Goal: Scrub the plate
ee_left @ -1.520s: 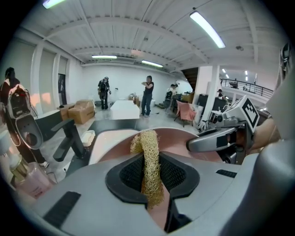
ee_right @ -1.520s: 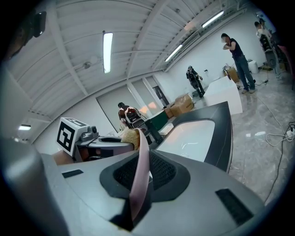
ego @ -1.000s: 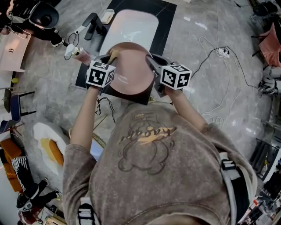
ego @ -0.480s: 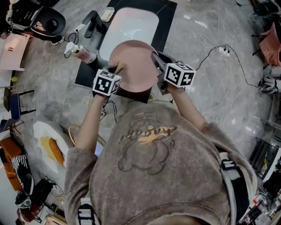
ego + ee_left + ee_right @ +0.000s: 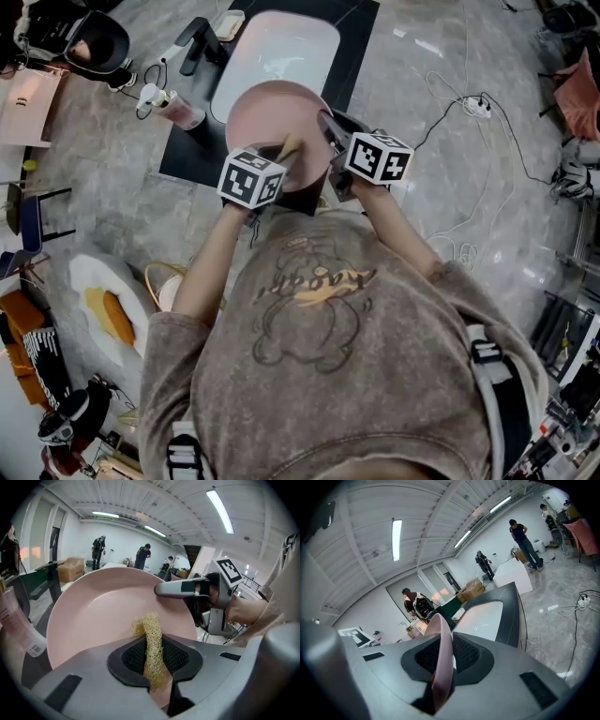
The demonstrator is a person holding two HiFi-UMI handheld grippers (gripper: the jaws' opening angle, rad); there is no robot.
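A pink plate is held tilted over a white sink. My right gripper is shut on the plate's right rim; in the right gripper view the rim runs edge-on between the pads of the right gripper. My left gripper is shut on a tan fibrous scrubber at the plate's near edge. In the left gripper view the scrubber stands up from the left gripper and its tip lies against the plate's face. The right gripper shows on the far rim.
The sink sits in a black counter with a dark faucet and a pink bottle at its left. A cable and power strip lie on the floor at right. A white dish with something orange lies lower left.
The left gripper with the scrubber has moved right along the plate's near edge, toward the right gripper. The plate stays in the right gripper's hold, shifted slightly farther away.
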